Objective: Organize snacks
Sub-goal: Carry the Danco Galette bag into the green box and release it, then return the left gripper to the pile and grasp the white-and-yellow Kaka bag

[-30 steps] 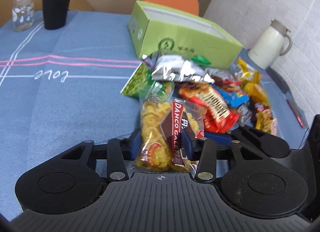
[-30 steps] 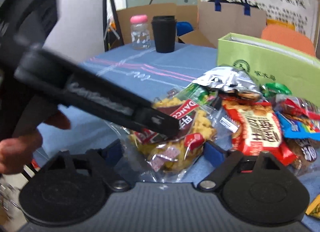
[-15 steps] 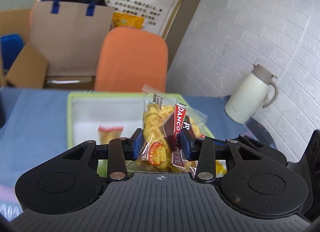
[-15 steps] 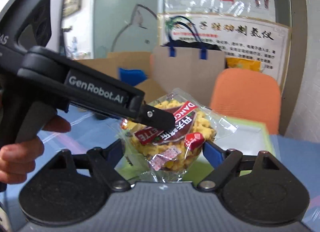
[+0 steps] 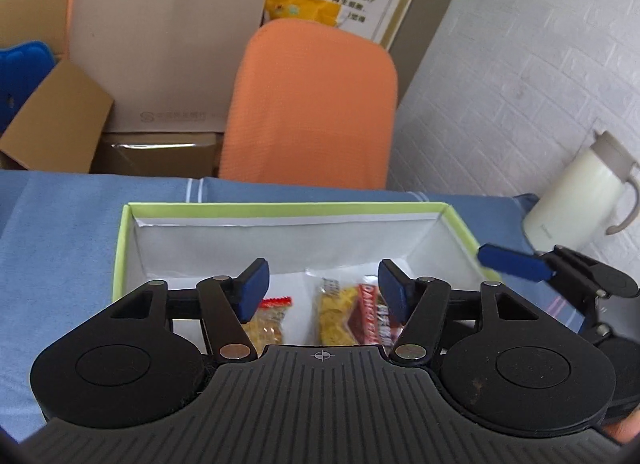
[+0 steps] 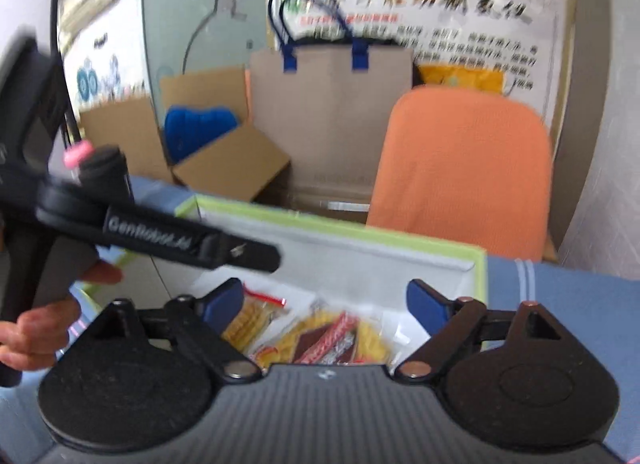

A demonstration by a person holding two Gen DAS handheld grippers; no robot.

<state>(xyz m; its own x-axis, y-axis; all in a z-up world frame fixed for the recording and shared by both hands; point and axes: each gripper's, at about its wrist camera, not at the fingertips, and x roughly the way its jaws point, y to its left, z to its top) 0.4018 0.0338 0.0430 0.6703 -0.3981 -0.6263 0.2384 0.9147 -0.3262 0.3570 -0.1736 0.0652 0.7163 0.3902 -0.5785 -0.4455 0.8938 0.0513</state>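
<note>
Snack packet (image 5: 349, 316) with the yellow biscuits and red label now lies on the white floor of the green box (image 5: 120, 248); half a second ago it was pinched upright between the left fingers above the box. A smaller yellow packet (image 5: 269, 320) lies just to its left on the same floor. The left gripper (image 5: 322, 284) has let go: its blue fingers (image 5: 252, 284) are spread wide with nothing between them, and it hovers over the near part of the box, pointing toward the far wall. From the right wrist view it reaches in from the left above the box, a bare hand (image 6: 36, 328) wrapped around its grip. The right gripper (image 6: 326, 302) also hangs over the box, fingers (image 6: 426, 304) spread and empty, the packet beneath them; earlier they flanked it without closing. The box sits on the blue tabletop (image 5: 52, 232), with an orange chair (image 5: 312, 104) behind and a white jug (image 5: 576, 196) at far right.
</note>
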